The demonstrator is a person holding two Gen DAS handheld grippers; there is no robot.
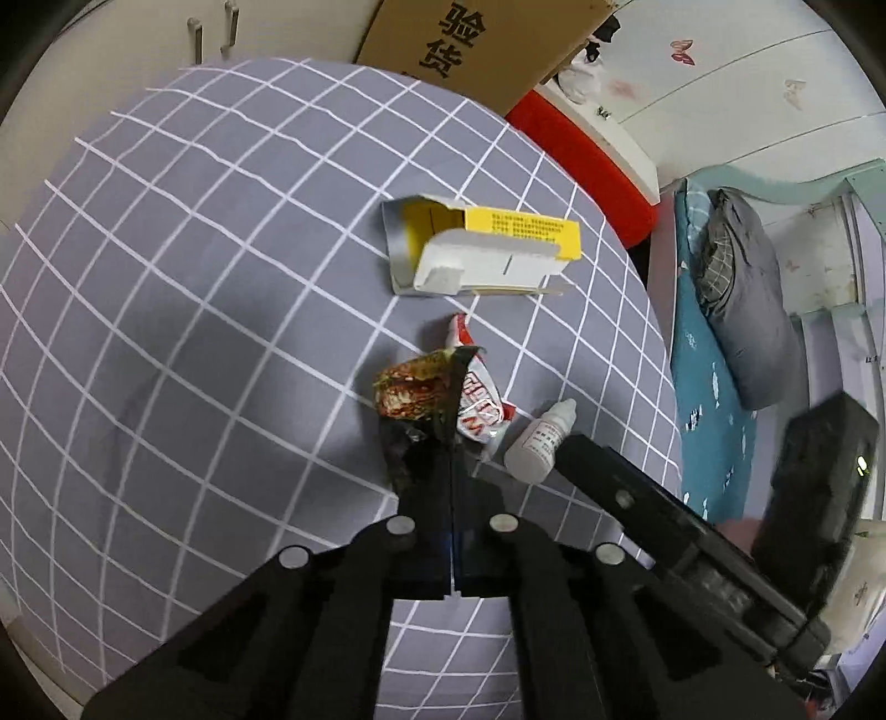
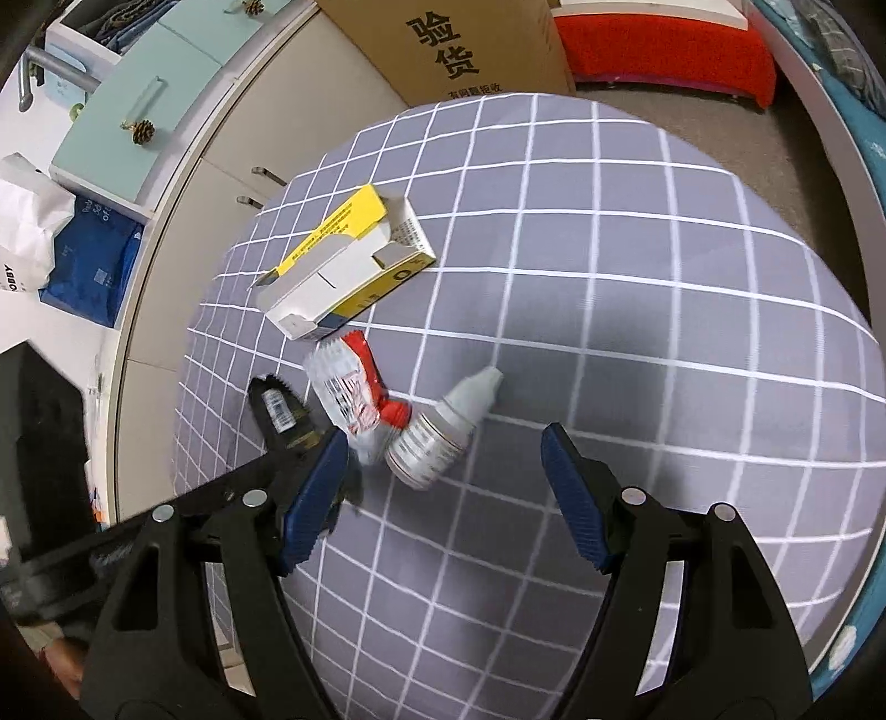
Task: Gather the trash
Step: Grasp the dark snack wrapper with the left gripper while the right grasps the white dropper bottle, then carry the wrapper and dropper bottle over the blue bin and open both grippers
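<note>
Four bits of trash show on the grey checked counter point(image 2: 637, 232). My left jaws point(image 1: 449, 387) are pressed together on a dark crumpled wrapper point(image 1: 412, 387), brown and red on its printed face, which sticks up past the tips; in the right wrist view the same wrapper point(image 2: 282, 412) stands out beyond the closed fingers as a dark strip with a toothed edge. I cannot tell whether it is lifted off the cloth or resting on it.

Just beside that wrapper lies a red and white sachet point(image 1: 484, 401), crinkled, with its silver side up in the right view point(image 2: 354, 396). Its lower end touches a small white dropper bottle point(image 2: 443, 432), which lies on its side with the nozzle pointing away from me and a printed label round its body. From the left wrist view the bottle point(image 1: 540, 440) sits at the near right edge of the counter, next to my right jaws' left finger.

My right jaws point(image 2: 443, 498) are spread wide and hold nothing; the blue ribbed pads point(image 2: 313, 498) flank the bottle's base, which lies just ahead of the gap between them.

Farther back, a yellow and white carton point(image 1: 487, 252) lies flat with its end flaps open, near the sachet's far end. Beyond the counter stand a brown cardboard box point(image 2: 454, 44) with black printed characters and a red stool point(image 2: 670, 52).
</note>
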